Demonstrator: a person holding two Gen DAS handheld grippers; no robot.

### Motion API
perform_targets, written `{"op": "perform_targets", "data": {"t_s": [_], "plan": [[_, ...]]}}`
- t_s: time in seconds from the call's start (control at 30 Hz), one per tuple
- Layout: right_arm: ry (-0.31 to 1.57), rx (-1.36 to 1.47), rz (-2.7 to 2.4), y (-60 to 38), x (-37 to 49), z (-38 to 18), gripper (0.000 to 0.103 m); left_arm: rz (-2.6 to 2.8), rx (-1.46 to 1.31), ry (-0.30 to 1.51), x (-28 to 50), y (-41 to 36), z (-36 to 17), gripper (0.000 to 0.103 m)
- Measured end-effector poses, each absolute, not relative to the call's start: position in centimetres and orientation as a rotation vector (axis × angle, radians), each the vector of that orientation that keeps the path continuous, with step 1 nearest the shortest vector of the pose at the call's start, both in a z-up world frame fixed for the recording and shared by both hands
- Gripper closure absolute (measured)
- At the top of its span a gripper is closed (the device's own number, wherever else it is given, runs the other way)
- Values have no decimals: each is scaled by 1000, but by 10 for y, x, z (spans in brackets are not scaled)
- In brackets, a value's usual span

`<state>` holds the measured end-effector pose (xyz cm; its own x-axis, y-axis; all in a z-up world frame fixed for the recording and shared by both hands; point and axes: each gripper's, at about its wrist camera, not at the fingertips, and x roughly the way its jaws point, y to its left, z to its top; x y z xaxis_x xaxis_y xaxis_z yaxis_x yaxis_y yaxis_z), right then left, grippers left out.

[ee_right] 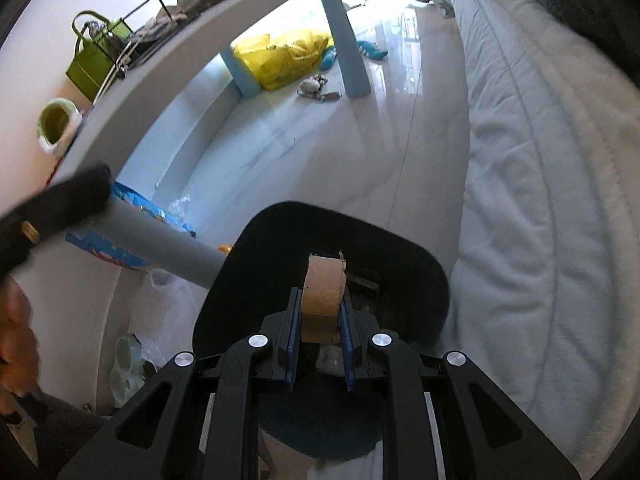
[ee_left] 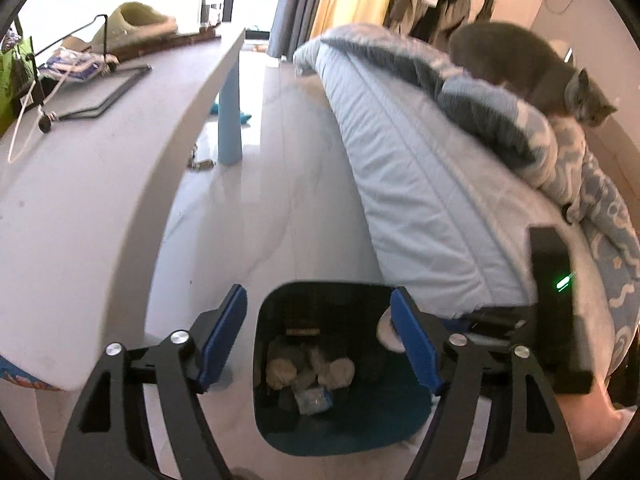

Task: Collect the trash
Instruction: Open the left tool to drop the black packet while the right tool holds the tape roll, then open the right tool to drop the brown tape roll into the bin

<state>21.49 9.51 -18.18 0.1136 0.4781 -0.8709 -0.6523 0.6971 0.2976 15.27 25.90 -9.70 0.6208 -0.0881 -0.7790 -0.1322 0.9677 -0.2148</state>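
Left wrist view
Left claw: hanging spread wide above the bin, nothing sitting between its blue pads.
Trash bin: standing dark on the floor between the desk and the bed, its mouth facing up.
Trash in bin: crumpled pale wads and a small wrapper lying at the bottom.
Cat: grey, standing on the bunched blanket on the bed.
Right claw: showing only as a black body with a green light at the right edge; its state cannot be told here.

Right wrist view
Right claw: pinching a cardboard tube tightly, the tube sticking upright out beyond the pads.
Cardboard tube: hanging over the open mouth of the trash bin.
Desk: carrying a green bag.
Floor: holding a yellow bag under the desk.
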Motion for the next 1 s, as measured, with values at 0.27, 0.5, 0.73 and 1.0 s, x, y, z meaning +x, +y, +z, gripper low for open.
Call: {"op": "perform_targets", "data": {"t_s": [0.27, 0.5, 0.73, 1.0], "plan": [[1249, -204, 851, 108, 209, -204, 85, 10, -189, 770, 153, 244, -53, 40], [1274, -241, 843, 109, 204, -216, 85, -7, -141, 722, 152, 225, -32, 50], [1279, -295, 851, 111, 193, -219, 85, -13, -135, 709, 152, 211, -19, 60], [1267, -300, 846, 101, 188, -215, 53, -25, -131, 716, 154, 200, -11, 64]]}}
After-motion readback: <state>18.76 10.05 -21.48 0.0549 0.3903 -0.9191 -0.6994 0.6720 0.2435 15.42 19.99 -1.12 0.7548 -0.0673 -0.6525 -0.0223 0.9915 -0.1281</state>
